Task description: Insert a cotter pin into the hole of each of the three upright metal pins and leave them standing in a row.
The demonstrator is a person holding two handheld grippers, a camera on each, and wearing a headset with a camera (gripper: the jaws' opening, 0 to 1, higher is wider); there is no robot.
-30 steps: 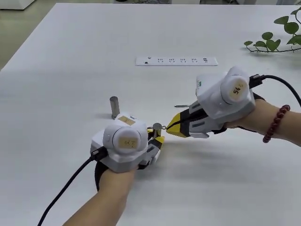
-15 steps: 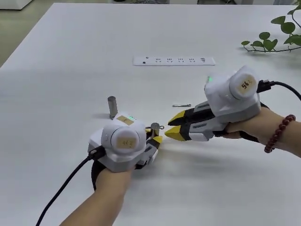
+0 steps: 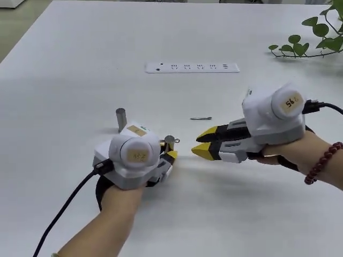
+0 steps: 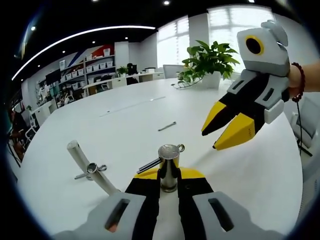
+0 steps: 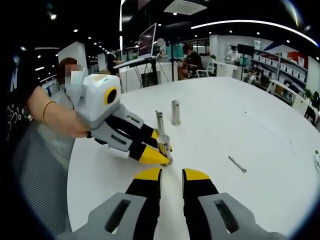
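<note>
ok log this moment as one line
left gripper shut on upright metal pin, cotter pin through its hole | right gripper open, empty, clear of pin | spare cotter pin lying on table

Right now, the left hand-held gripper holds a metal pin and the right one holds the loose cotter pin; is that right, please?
No: the head view shows the right hand-held gripper open and empty, the loose cotter pin lying on the table. The left hand-held gripper does hold a metal pin.
</note>
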